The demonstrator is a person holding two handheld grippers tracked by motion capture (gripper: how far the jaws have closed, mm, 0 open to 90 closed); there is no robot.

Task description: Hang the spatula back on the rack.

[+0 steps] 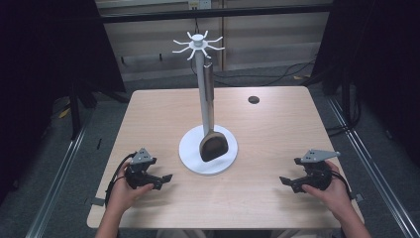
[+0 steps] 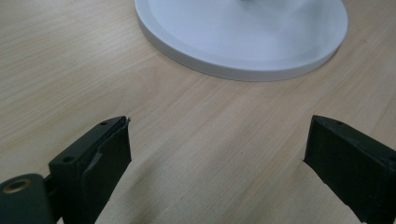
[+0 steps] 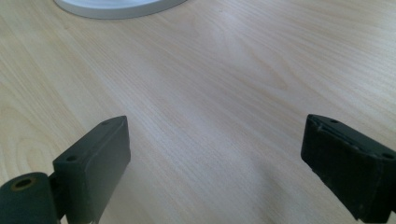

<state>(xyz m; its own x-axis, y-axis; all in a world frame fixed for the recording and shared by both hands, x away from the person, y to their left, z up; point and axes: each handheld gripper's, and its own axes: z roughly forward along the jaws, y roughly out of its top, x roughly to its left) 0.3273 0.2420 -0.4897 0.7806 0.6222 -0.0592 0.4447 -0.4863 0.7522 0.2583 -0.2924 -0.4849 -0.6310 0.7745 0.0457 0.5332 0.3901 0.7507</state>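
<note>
Looking down from the high view, you rest the left claw (image 1: 166, 178) and right claw (image 1: 284, 181) on the table (image 1: 267, 134), both spread wide and empty, well apart from the spatula (image 1: 213, 144) hanging on the white rack (image 1: 200, 74), blade over its base. In the left gripper view, that base (image 2: 243, 46) lies near ahead. In the right gripper view, its rim (image 3: 116, 7) sits farther off. Approach the handle squarely, steadying the rack first.

High view looks down; both low gripper views share the white base (image 2: 243, 42).
</note>
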